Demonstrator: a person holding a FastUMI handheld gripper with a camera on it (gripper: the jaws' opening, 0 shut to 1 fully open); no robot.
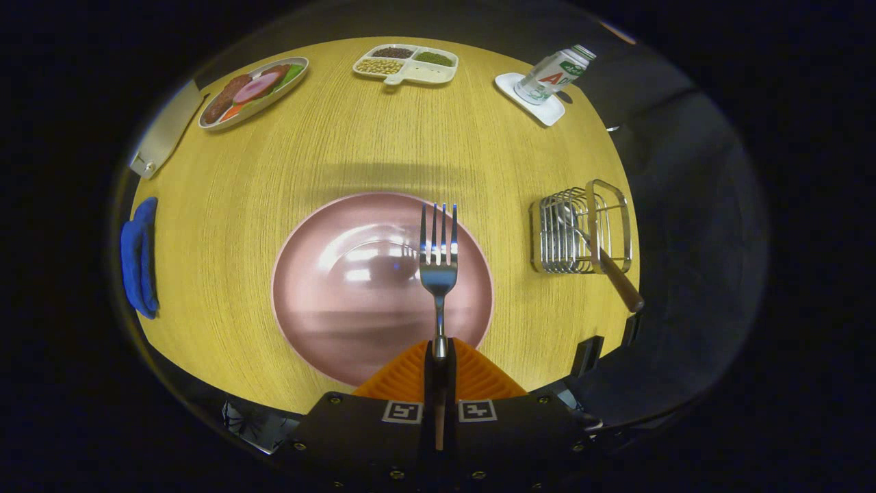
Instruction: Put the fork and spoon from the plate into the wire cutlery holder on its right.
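Observation:
My gripper (439, 356) is shut on the handle of a metal fork (439, 260), whose tines point away from me over the pink plate (328, 301) below. The fork hangs above the plate's right half. To the plate's right stands the wire cutlery holder (582, 229), near the table's right edge. A spoon (595, 253) with a brown wooden handle leans in the holder, its handle sticking out toward me and to the right.
On the wooden table's far side sit an oval dish of food (253, 92), a divided tray of beans (406, 64) and a bottle (551, 75) on a white coaster. A blue cloth (139, 257) lies at the left edge, a grey flat item (166, 130) beyond it.

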